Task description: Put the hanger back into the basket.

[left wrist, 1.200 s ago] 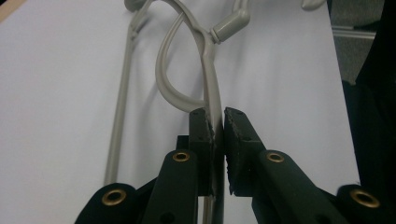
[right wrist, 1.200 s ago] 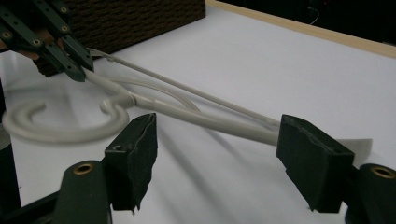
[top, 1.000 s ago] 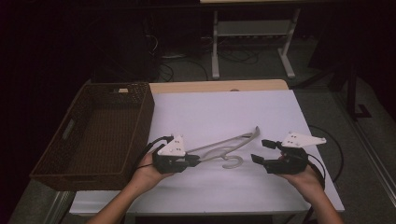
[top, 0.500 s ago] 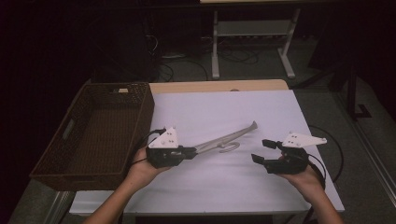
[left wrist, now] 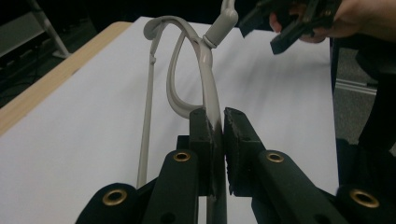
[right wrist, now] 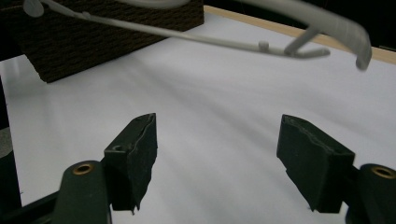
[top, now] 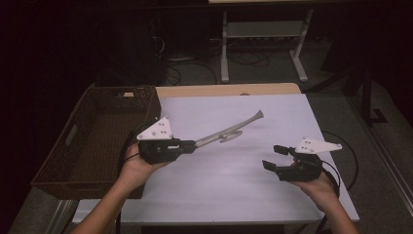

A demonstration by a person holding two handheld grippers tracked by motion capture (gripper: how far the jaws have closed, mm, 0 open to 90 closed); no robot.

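Your left tool (top: pixel 191 145) is clamped on one arm of the grey hanger (top: pixel 229 132), held up off the white table (top: pixel 243 185) beside the wicker basket (top: pixel 92 141); your right tool (top: pixel 272 157) waits spread wide. Likely next: carry it over the basket

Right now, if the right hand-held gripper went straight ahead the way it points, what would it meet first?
Probably the grey clothes hanger, held up off the white tabletop across the open right hand-held gripper's line. Depth is unclear; it might pass under it toward the wicker basket.
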